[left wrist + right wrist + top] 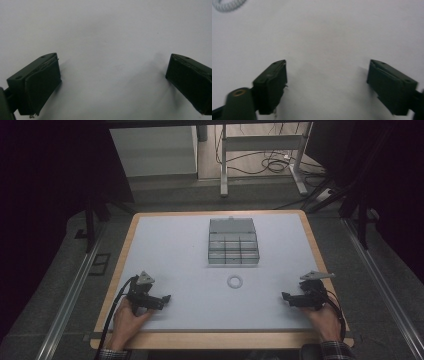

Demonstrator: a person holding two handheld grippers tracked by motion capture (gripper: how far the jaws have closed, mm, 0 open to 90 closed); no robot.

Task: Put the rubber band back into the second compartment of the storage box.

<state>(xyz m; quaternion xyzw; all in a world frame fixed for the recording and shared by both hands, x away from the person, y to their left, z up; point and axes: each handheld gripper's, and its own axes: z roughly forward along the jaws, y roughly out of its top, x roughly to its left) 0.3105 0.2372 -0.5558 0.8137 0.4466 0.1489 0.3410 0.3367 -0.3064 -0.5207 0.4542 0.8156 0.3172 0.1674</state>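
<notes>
Dim workshop w/ dark curtains at both sides, a metal-legged stand and loose cables on the floor behind; at centre, a white-topped counter (165,245) w/ a pale wood edge. A small white ring (235,281), ribbed like coiled cord in the right gripper view (228,5), lies flat on the counter, roughly midway betw. the two grippers and nearer the person than the clear plastic compartment box (233,241). That box sits toward the far side, lid raised upright at its back, divided into small cells; contents too small to tell. Left gripper (164,299) rests low at the counter's near-left, held by the person's left hand (127,317), jaws pointing inward toward the middle; in the left gripper view (112,80) its jaws stand wide apart over bare white surface, nothing betw. them. Right gripper (286,297) sits at near-right in the right hand (325,320), also aimed inward; its jaws are spread wide in the right gripper view (327,85), gripping nothing, w/ the ring well apart at the frame's upper-left corner. Plaid cuffs show at both wrists.
</notes>
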